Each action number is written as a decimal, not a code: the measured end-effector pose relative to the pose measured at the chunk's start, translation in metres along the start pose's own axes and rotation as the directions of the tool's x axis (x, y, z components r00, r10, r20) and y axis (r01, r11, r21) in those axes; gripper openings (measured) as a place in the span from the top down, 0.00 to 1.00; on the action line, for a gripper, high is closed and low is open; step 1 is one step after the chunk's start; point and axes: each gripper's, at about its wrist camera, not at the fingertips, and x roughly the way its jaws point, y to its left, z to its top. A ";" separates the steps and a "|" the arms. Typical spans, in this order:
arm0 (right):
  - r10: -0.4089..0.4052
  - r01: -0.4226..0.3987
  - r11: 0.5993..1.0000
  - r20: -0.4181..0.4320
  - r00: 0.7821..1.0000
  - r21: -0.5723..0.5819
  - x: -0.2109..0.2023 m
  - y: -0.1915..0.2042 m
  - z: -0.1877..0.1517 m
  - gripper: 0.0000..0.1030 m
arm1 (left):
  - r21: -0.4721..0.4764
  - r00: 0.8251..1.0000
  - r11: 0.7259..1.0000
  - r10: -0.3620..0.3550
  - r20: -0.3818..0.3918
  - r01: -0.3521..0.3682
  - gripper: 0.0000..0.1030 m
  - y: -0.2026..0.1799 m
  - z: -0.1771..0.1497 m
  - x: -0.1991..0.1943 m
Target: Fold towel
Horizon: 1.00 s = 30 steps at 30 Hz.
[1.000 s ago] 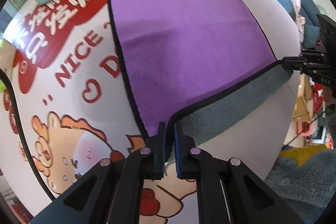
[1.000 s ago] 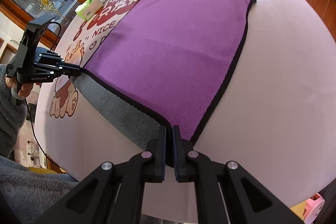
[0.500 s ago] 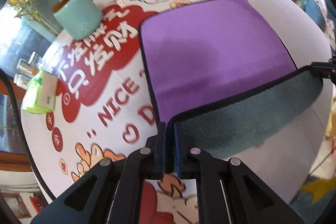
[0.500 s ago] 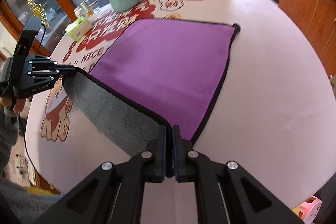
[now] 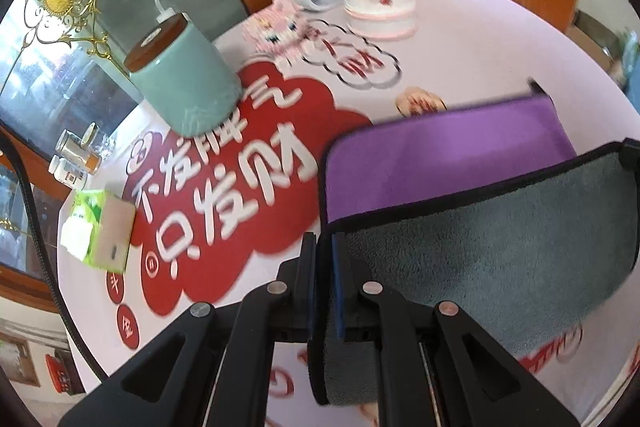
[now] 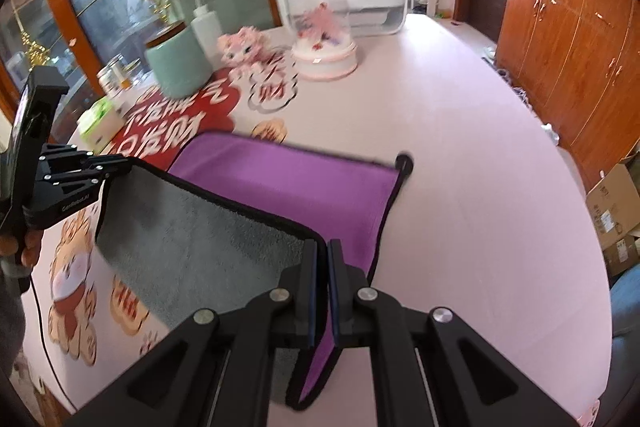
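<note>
Both grippers pinch a near corner of the towel (image 6: 208, 247): left gripper (image 5: 324, 251) and right gripper (image 6: 322, 259), fingers pressed on the hem. The near half hangs lifted, grey underside showing, the purple far half flat on the worktop (image 6: 480, 147). It looks light and floppy, sagging between holds, so the corners seem the right grip.

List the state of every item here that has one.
towel: near edge lifted, grey underside showing, far part flat on table
left gripper: jaws shut on towel corner
right gripper: jaws shut on towel corner
green canister: upright, lid on
glass dome: upright, closed
</note>
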 end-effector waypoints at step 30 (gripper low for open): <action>-0.111 0.112 0.994 -0.048 0.993 0.013 0.097 -0.039 0.039 0.91 | -0.092 0.998 0.994 0.054 -0.033 -0.057 0.69 0.001 0.059 0.096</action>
